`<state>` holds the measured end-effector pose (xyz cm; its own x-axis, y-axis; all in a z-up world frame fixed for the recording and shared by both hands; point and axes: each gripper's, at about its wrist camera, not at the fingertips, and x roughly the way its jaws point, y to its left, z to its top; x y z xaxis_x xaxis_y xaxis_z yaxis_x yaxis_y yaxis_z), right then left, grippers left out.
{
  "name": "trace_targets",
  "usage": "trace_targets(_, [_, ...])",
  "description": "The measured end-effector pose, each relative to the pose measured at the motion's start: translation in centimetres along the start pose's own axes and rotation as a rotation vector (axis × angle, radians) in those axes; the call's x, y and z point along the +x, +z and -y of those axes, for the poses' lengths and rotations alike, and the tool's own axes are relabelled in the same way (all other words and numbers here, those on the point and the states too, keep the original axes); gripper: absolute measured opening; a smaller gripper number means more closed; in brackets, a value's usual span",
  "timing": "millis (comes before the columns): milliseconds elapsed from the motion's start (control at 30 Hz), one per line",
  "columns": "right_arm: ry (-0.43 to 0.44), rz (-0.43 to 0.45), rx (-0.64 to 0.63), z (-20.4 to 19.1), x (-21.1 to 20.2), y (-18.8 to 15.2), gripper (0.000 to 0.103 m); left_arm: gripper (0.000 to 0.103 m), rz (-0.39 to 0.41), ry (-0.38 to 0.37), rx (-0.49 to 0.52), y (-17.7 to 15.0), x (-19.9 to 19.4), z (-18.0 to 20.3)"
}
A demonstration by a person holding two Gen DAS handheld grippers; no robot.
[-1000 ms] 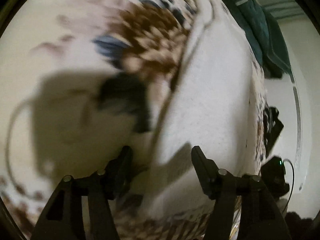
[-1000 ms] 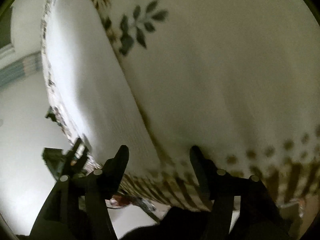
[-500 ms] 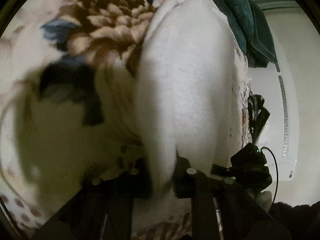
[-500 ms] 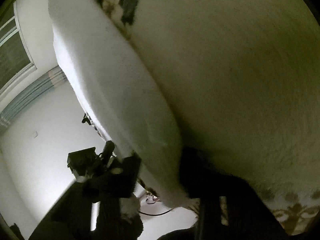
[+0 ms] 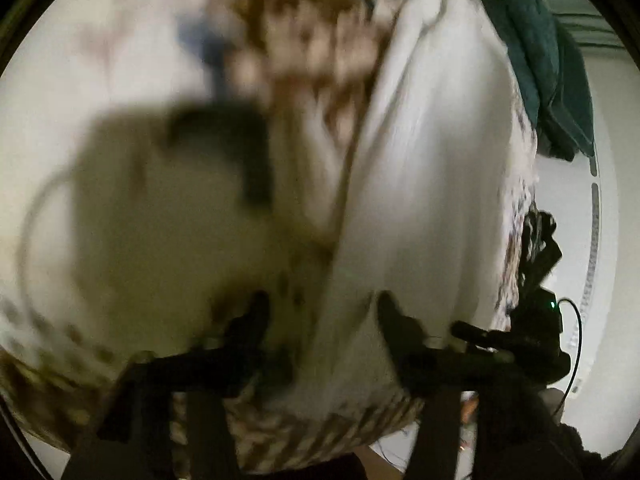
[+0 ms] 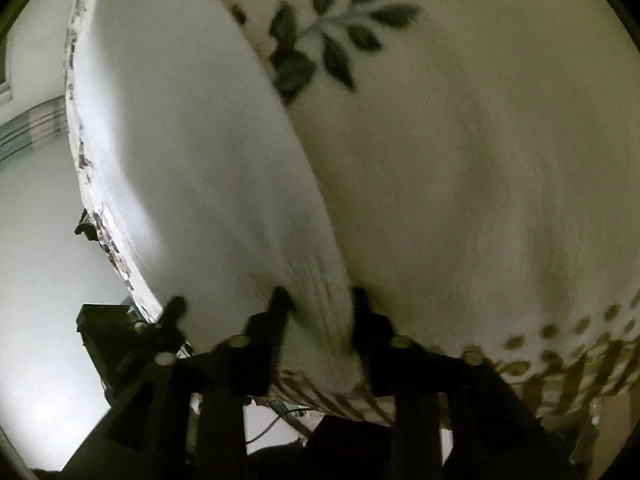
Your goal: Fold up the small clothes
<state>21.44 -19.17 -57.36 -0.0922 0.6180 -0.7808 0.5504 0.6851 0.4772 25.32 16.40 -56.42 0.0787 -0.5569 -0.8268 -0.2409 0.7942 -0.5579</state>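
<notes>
A white garment (image 5: 432,184) lies on a flower-print cloth (image 5: 120,60) that covers the surface. In the blurred left wrist view my left gripper (image 5: 322,304) is open, its fingers standing either side of the garment's near edge. In the right wrist view the same white garment (image 6: 180,152) runs away to the upper left. My right gripper (image 6: 318,296) has its fingers partly closed around a bunched ribbed edge of the garment; whether they pinch it is not clear.
A dark green garment (image 5: 548,64) lies at the far right end of the surface. The cloth's fringed edge (image 6: 560,364) hangs close below both grippers. A black device with a cable (image 5: 536,332) stands beside the surface, with a white wall beyond.
The left gripper, shut on the garment edge half a second ago, has opened. The right gripper has come down to the surface again and its jaws have parted somewhat.
</notes>
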Motion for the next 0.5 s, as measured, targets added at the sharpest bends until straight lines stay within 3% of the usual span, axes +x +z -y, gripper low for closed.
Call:
trace_targets(67, [-0.008, 0.062, 0.004, -0.7, -1.5, 0.8, 0.059, 0.064, 0.073, 0.003, 0.05, 3.1, -1.9, 1.4])
trace_targets(200, [-0.034, 0.198, 0.034, -1.7, -4.0, 3.6, 0.06, 0.065, 0.2, -0.015, 0.173, 12.7, -2.8, 6.9])
trace_targets(300, [-0.031, 0.304, 0.071, -3.2, -5.7, 7.6, 0.06, 0.065, 0.257, -0.003, 0.282, 19.7, -1.0, 11.2])
trace_targets(467, [-0.028, 0.437, 0.063, -5.3, -8.3, 15.2, 0.059, 0.061, 0.218, 0.061, 0.334, 28.3, 5.3, 15.8])
trace_targets(500, [-0.03, 0.45, 0.053, -6.0, -8.4, 16.1, 0.059, 0.051, 0.216, 0.069, 0.341, 29.4, 6.5, 16.3])
